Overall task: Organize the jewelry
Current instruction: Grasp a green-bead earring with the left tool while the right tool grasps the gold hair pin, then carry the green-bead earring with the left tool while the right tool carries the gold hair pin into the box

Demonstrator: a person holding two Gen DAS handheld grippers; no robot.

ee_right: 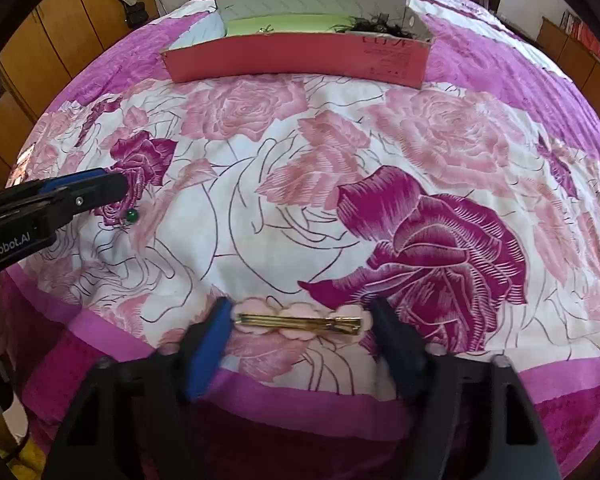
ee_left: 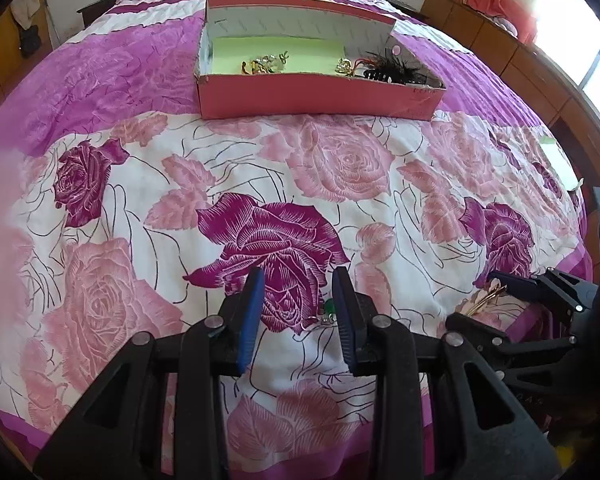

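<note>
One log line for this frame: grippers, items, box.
left gripper: open, over green earring | right gripper: open, straddling gold hair clip | pink box: holds jewelry | surface: bedspread

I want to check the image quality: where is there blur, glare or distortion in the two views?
Left wrist view: window at upper right is blown out white, and a pink out-of-focus smear covers the left edge. Right wrist view: the right gripper looks motion-blurred, yet the gold bar hair clip stays sharp. Both views: fisheye bends the floral pink bedspread into a dome.
</note>
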